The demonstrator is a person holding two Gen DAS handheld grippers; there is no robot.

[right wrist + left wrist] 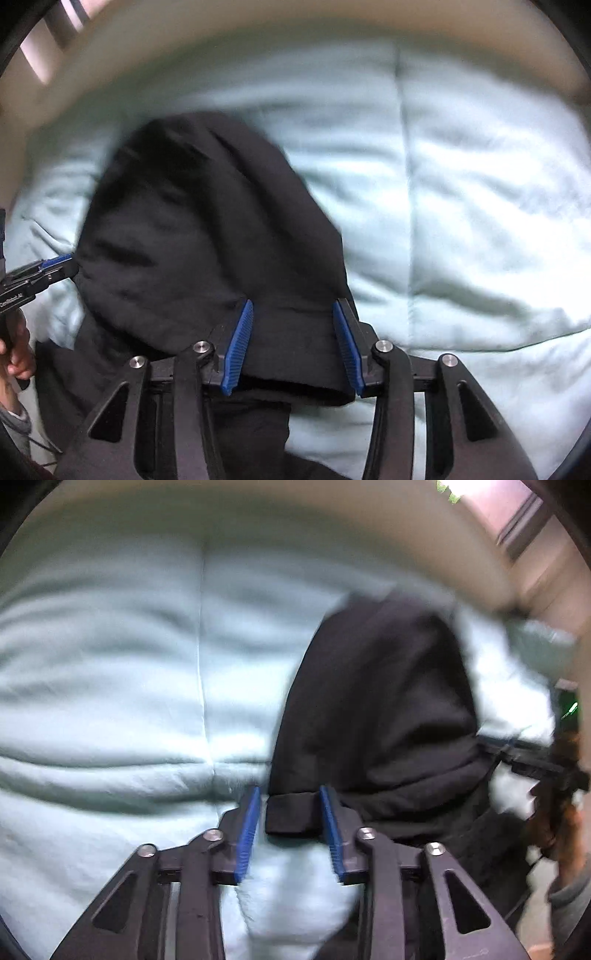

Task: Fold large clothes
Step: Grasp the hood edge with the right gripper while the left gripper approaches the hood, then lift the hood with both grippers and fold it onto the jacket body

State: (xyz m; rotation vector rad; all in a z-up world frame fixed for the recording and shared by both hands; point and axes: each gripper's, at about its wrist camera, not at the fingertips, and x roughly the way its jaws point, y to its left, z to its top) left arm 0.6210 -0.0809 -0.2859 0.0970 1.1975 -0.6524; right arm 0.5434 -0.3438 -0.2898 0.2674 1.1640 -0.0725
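Note:
A black garment (376,701) lies folded over on a pale green quilt (110,664). In the left wrist view a thick folded edge of it sits between the blue pads (247,830) of my left gripper (290,794); a gap shows on the left side, so the jaws stand open around it. In the right wrist view the garment (192,221) fills the space between the blue pads (238,350) of my right gripper (293,306), which is shut on a wide fold. Both grippers point steeply down, close to the quilt.
The quilt (480,206) covers a bed with a beige rim (295,22) at the far side. The left gripper (55,264) shows at the left edge of the right wrist view, with a hand (18,354) below it. The right gripper's frame (535,764) shows at the right.

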